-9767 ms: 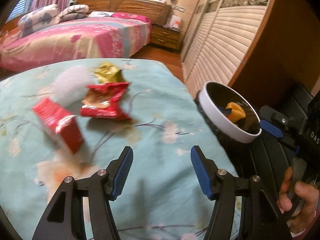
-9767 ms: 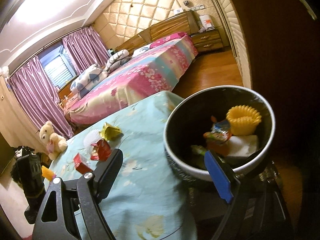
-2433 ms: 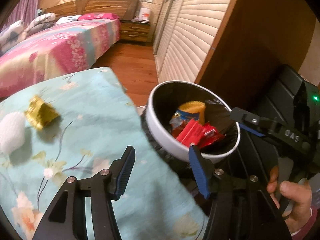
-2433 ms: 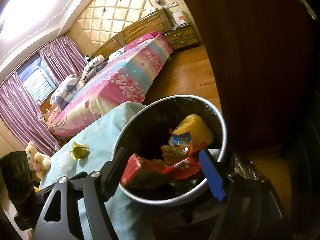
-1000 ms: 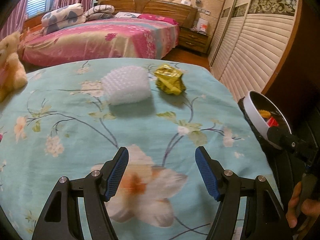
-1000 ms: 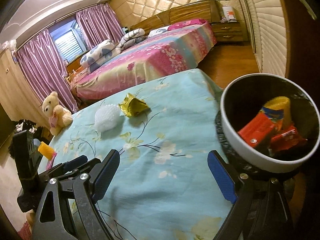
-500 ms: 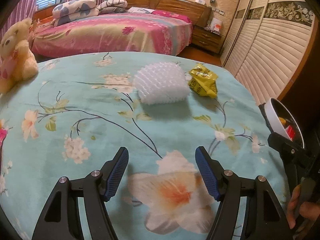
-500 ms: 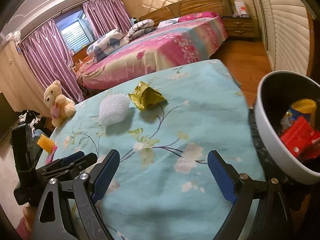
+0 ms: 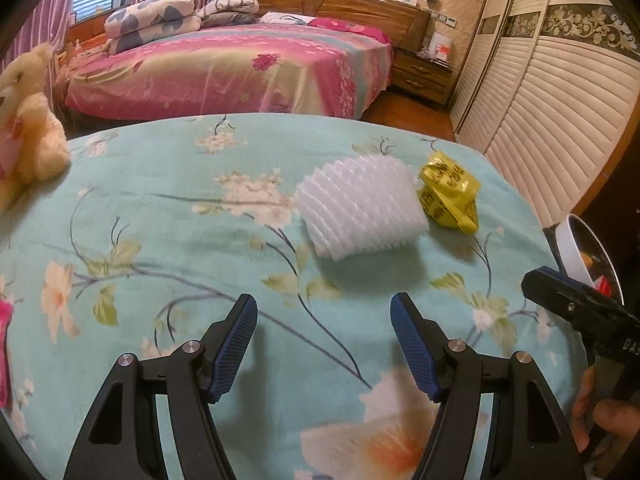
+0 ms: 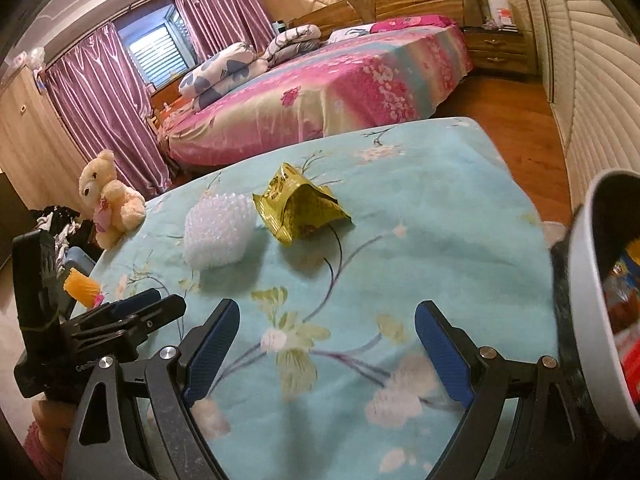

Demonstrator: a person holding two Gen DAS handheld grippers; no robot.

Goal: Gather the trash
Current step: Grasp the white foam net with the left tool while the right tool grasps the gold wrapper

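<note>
Left wrist view shows a white, ridged foam fruit net (image 9: 360, 210) lying on its side on the turquoise floral cloth (image 9: 168, 216), ahead of the left gripper (image 9: 323, 334), whose blue-padded jaws stand wide apart with nothing between them. Just to the right of the foam net, close enough that touching cannot be judged, sits a crumpled yellow-gold foil wrapper (image 9: 450, 192). At the right edge of the cloth stands a round bin with a white rim and black liner (image 9: 576, 256), with red and orange scraps visible inside. From the right wrist view, the same foam net (image 10: 218, 232) lies left of the wrapper (image 10: 300, 210), both at middle distance on the cloth (image 10: 432, 200), and the bin (image 10: 592, 300) fills the right side, holding colourful packets. The right gripper (image 10: 326, 330) is also spread wide and holds nothing, low over the near part of the cloth. A cream teddy bear (image 10: 110, 196) sits at the far left edge of the cloth, and a bed with a pink floral cover (image 10: 332, 80) stands beyond.
</note>
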